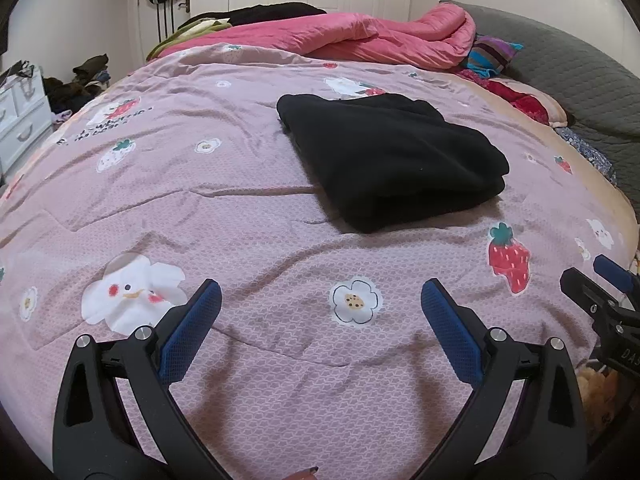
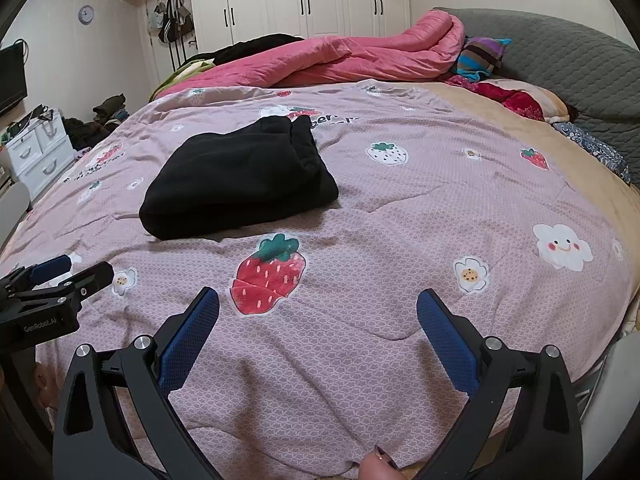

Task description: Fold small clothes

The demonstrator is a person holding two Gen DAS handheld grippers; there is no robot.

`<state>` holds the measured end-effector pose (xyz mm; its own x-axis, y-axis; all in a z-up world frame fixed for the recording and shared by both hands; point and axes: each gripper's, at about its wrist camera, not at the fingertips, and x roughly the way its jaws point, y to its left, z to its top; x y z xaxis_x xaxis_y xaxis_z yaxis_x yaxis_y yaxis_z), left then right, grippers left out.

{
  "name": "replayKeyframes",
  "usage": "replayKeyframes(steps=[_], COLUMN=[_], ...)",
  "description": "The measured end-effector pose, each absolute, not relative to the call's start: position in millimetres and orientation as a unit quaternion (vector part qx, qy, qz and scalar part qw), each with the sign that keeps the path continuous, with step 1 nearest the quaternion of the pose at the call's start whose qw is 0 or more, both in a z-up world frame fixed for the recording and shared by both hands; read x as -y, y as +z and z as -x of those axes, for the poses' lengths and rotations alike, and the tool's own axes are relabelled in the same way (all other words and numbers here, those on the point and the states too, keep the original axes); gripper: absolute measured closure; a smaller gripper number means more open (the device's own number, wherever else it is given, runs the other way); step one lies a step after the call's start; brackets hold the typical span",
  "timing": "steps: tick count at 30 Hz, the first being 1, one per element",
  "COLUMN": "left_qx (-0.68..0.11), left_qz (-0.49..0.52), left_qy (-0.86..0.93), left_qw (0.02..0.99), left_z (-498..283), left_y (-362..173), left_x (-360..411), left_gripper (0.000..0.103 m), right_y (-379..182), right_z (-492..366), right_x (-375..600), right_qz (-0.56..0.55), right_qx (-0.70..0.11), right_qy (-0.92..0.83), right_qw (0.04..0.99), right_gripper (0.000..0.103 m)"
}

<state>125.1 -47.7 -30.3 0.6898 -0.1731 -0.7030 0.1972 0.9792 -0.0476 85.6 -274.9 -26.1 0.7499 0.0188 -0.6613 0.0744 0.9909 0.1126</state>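
Black fleece, folded into a thick rectangle, is the landmark: the black garment (image 1: 390,160) lies on the mauve quilt (image 1: 248,216) printed with strawberries, flowers and smiling clouds. My left gripper (image 1: 320,300) hovers low over the quilt on the near side of the garment, well apart from it, jaws spread wide with nothing between the blue pads (image 1: 196,332); a printed flower shows in the gap. My right gripper (image 2: 318,304) hangs likewise on the near side of the garment, jaws equally wide and empty, and a large printed strawberry (image 2: 268,274) lies on the quilt between it and the garment. In the right wrist view the garment sits ahead and to the left, its cuffed edge turned toward the far side. Each gripper catches the other at the edge of its view. Beyond the garment a pink duvet (image 1: 360,40) is bunched up, and farther still stand white wardrobe doors (image 2: 304,0). A fingertip (image 2: 376,466) shows at the bottom of the right wrist view.
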Motion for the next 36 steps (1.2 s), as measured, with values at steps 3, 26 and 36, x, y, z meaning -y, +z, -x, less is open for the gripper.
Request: replayKeyframes(steps=[3,26,36], left_qx=[-0.381,-0.381,-0.383], left_qz=[-0.016,-0.021,-0.027], left_qy=[-0.101,-0.090,-0.090], left_qw=[0.919,0.920,0.919], left_z=[-125.0,-125.6,-125.1], left_y=[-30.3,-29.2,-29.6], left_x=[48.0,46.2,48.5], left_gripper=[0.009,0.009,0.009], right_y=[-25.6,-27.4,-27.4], right_z=[-86.0,-86.8,-86.9], right_x=[275.3,274.3,274.3], right_qz=[-0.066,-0.062,-0.063], right_qx=[-0.353,-0.355,-0.355], right_qy=[-0.016,-0.020,-0.020], right_qw=[0.933,0.933,0.932], right_gripper=[0.004,0.004,0.004])
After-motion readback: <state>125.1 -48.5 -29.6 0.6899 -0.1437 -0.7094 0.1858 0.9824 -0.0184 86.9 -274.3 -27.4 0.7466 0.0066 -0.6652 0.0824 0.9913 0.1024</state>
